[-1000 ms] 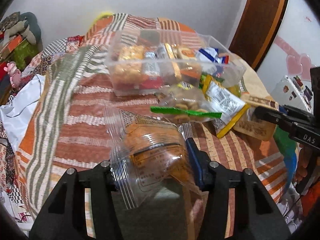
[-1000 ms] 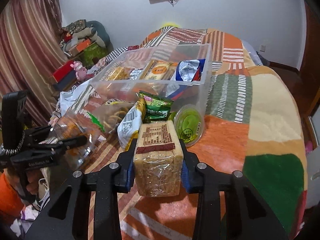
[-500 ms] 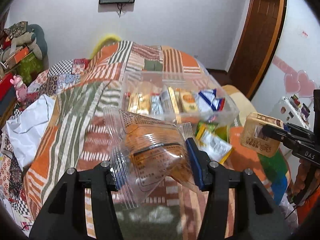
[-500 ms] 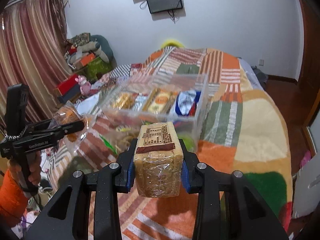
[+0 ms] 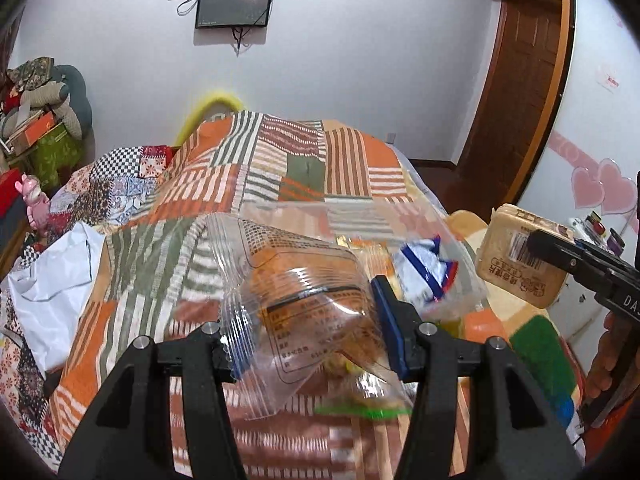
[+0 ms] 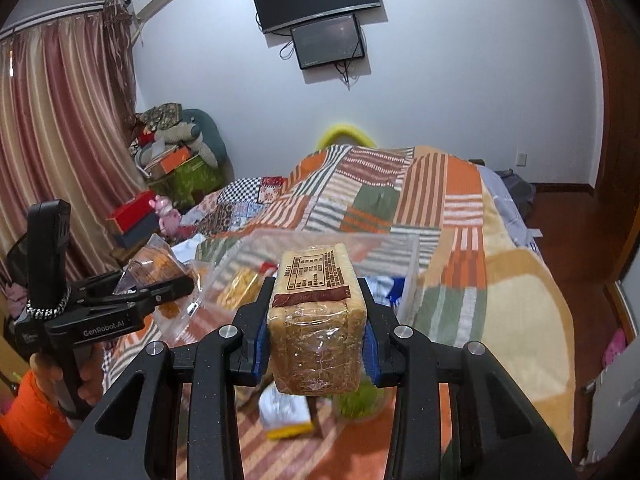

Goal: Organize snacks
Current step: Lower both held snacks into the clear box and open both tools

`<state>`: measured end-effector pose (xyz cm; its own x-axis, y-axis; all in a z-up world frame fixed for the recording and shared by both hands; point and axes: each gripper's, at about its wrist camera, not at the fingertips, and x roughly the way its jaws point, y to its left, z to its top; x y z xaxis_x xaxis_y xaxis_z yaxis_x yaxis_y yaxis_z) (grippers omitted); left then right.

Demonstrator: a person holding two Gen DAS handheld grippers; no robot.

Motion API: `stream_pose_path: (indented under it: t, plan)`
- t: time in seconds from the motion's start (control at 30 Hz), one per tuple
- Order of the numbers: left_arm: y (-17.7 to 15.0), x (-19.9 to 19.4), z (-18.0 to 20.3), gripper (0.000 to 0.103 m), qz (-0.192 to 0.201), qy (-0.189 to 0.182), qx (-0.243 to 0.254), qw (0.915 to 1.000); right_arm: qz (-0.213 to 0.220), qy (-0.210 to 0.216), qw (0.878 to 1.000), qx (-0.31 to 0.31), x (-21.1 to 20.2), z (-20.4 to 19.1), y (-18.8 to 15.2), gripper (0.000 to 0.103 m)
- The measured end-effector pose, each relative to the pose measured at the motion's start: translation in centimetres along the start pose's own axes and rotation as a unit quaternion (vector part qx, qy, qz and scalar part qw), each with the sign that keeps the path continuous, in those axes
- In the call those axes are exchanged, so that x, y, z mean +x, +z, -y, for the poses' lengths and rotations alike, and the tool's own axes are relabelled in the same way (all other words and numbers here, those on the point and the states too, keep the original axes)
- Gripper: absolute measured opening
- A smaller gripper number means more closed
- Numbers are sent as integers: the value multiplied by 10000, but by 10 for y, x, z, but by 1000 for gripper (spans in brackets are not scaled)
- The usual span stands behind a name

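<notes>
A: Two packs in the air, neither binned yet. Clear bin [image 6: 408, 264] on the patchwork bed [image 6: 516, 304], partly filled: yellow packets at left, a blue-and-white pouch [image 5: 426, 270] at right (contents blurred through the wall, count unclear).

B: Leftovers outside the bin?

A: Green-lidded tub [image 6: 360, 402] and a white-and-yellow pouch [image 6: 286, 410] lying loose on the cover in front of the bin. Probably more hidden under the fingers. Judged roughly mid-task: some stowed, two in transit, at least two to fetch.

B: Tool state?

A: Right gripper [image 6: 317, 344] clamped on the tan biscuit brick [image 6: 316, 328], pads flat against both sides, brick upright, raised near the bin's front wall. Left gripper [image 5: 308, 320] closed on the clear bag of orange snacks [image 5: 304, 300], gripped mid-bag, film bulging out past the pads, held up just left of the bin.

B: Risk?

A: Bag film slippery, soft hold. Brick solid.
</notes>
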<state>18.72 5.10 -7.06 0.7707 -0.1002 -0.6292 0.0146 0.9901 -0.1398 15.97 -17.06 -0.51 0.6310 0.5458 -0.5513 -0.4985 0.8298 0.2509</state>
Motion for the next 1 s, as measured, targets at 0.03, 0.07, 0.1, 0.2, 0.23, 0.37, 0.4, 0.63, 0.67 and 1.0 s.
stream_pose_path:
  t: [0.03,0.07,0.1,0.2,0.23,0.37,0.4,0.63,0.67,1.0]
  plan:
    - [6,4,-1,53,29,12,-5,10000,8,-15,10000,-7,4,1,3,33]
    - [9,6,-2,53,38,10,-9,10000,22,-31,10000,-11,5,1,5,33]
    - [13,10,-3,53,48,12,-13,10000,32,-59,10000,-20,8,2,7,33]
    - [25,21,-5,53,62,45,1,10000,33,-146,9999,-53,19,2,13,33]
    - [29,26,-6,53,57,65,-3,10000,34,-179,9998,-64,23,2,15,33]
    - [37,44,-12,53,-19,67,-80,9999,-8,-263,9996,-60,40,4,19,33]
    - [38,50,-14,53,-48,102,-91,9999,-28,-280,9996,-51,44,5,19,33]
    - [39,98,-32,53,-420,239,-312,9983,-302,-381,9988,30,77,9,16,33]
    - [39,103,-33,53,-462,229,-337,9981,-326,-401,9987,18,80,10,17,33]
    - [42,138,-27,53,-744,316,-337,9962,-672,-538,9963,-32,108,17,16,34]
